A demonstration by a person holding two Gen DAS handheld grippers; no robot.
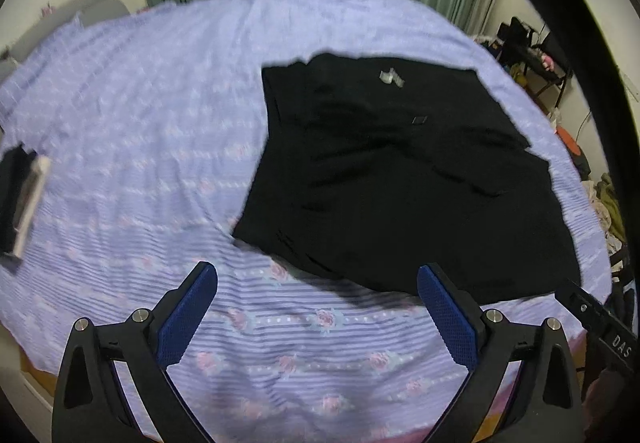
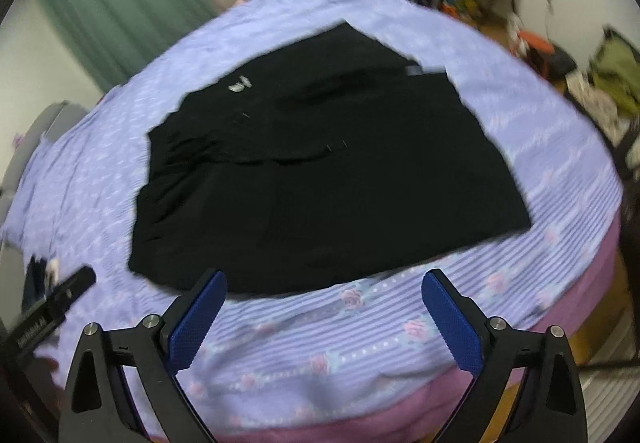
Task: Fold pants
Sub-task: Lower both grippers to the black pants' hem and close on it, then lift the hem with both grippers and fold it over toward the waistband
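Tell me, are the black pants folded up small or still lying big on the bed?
Still big. The black pants lie in a wide, flat shape on the purple bedsheet; whether they're folded once, I cannot tell.

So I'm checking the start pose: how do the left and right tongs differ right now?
The left tongs hover over bare striped sheet, with the black pants ahead toward their right finger. The right tongs sit squarely before the pants' near edge, close to the bed's pink side. Both are open and empty.
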